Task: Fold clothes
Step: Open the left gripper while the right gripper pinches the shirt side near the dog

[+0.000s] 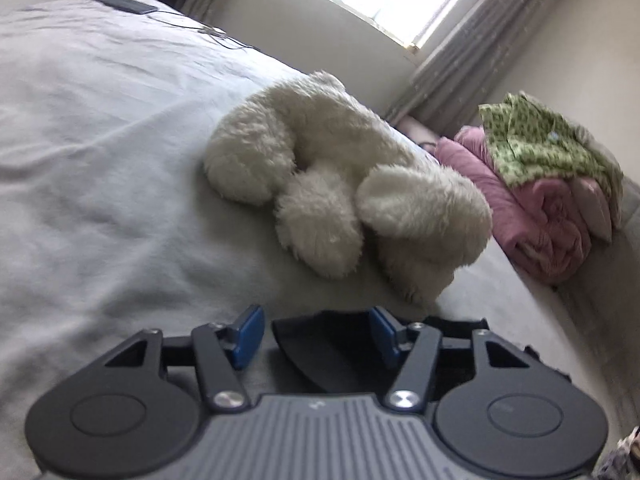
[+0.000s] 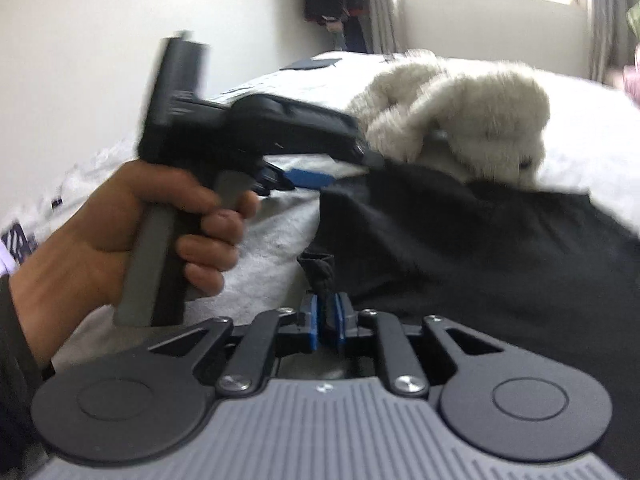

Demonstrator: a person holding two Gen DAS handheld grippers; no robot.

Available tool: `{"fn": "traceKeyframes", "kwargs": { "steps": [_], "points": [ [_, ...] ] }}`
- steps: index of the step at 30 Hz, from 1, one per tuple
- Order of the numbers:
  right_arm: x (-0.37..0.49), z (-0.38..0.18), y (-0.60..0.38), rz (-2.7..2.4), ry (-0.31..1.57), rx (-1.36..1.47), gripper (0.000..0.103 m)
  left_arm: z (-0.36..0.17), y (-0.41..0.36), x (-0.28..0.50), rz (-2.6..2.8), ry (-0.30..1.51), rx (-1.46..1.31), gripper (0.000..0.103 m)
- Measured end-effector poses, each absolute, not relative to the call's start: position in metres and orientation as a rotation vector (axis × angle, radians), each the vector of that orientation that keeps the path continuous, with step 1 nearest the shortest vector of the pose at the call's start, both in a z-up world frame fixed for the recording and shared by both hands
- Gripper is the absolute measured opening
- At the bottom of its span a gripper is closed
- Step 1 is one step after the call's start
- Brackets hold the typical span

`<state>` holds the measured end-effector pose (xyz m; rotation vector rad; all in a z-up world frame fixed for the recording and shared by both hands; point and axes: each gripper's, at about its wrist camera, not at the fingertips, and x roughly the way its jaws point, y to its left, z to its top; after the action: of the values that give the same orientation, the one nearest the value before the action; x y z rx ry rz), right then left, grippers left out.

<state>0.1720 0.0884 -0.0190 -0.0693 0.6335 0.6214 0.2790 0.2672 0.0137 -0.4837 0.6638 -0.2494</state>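
Jaws of the right gripper [image 2: 325,316] pinched the black garment [image 2: 460,248] near the plush dog [image 1: 344,176]; left gripper [image 1: 316,334] hung released.

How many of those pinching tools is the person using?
2. The left gripper hangs open over the bed, near a black garment. The right gripper is shut on a bunched corner of that garment.

Grey-sheeted bed [image 1: 100,140] bearing 1 white plush toy [image 1: 340,176], black garment [image 2: 480,248], dark tablet [image 1: 124,4].
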Motion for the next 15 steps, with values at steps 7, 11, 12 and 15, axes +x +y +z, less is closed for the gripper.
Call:
{"fn": "traceKeyframes", "kwargs": {
  "steps": [7, 11, 12, 15],
  "points": [
    [0.178, -0.021, 0.108, 0.653, 0.614, -0.160, 0.043, 0.019, 0.271, 0.272, -0.212, 0.651, -0.483, 0.003],
    [0.179, -0.026, 0.111, 0.644, 0.647, -0.144, 0.009, 0.023, 0.274, 0.267, -0.189, 0.642, -0.484, 0.002],
    [0.177, -0.024, 0.106, 0.637, 0.640, -0.097, 0.008, 0.024, 0.275, 0.266, -0.183, 0.640, -0.485, 0.002],
    [0.171, -0.017, 0.074, 0.608, 0.617, 0.135, 0.008, 0.030, 0.273, 0.263, -0.168, 0.626, -0.481, 0.002]
  ]
}}
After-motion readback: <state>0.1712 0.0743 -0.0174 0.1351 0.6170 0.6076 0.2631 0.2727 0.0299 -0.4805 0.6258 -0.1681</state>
